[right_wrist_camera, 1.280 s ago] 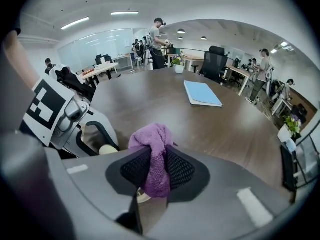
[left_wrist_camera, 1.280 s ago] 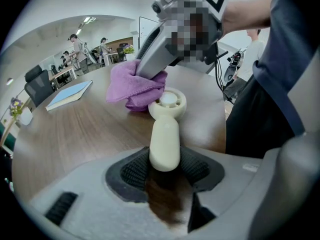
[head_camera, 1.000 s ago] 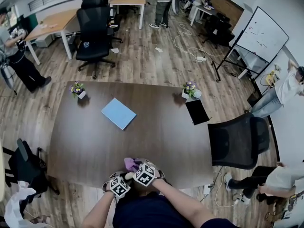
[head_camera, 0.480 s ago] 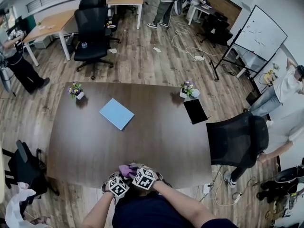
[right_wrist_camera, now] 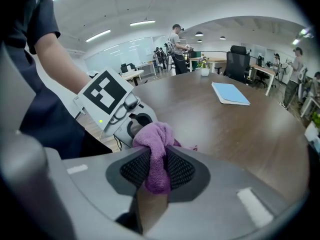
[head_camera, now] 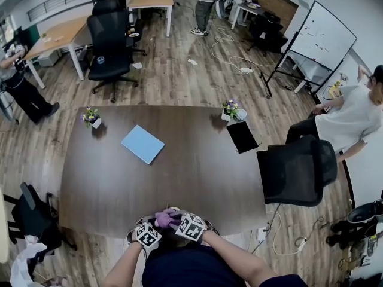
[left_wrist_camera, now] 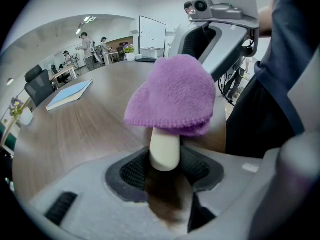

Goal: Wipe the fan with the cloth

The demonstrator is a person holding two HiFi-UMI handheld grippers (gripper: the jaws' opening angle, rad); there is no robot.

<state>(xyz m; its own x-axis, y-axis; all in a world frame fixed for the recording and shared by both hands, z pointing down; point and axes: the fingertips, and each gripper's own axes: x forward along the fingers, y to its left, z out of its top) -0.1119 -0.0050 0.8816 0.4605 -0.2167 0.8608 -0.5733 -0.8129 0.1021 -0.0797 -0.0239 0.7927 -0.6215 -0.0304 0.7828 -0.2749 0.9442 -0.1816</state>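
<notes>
Where the dark wooden table (head_camera: pixel 197 172) reaches its near edge, both grippers are found close together, just in front of the person's dark shirt (head_camera: pixel 185 268).

Item one: left gripper (left_wrist_camera: pixel 165 164). The jaws are partly closed and clamped on the cream handle of the fan (left_wrist_camera: pixel 165 146), which is held upright between the ribbed pads. The head of the fan is covered by the purple cloth (left_wrist_camera: pixel 172 96), draped over it like a cap, so the blades cannot be made out.

Item two: right gripper (right_wrist_camera: pixel 157 171). The jaws are drawn narrow and pinched on a bunched fold of the same cloth, which is seen hanging down between the pads. This gripper is set just beside the left one, at the side of the fan.

Further items on the table, all well apart from the grippers:
- a light blue notebook (head_camera: pixel 142 143), laid flat left of centre;
- a black tablet (head_camera: pixel 242 136), placed toward the far right;
- a small flower pot (head_camera: pixel 90 118) at the far left corner;
- a second flower pot (head_camera: pixel 231 110) just beside the tablet.

A black office chair (head_camera: pixel 297 171) is drawn up at the right end of the table.
</notes>
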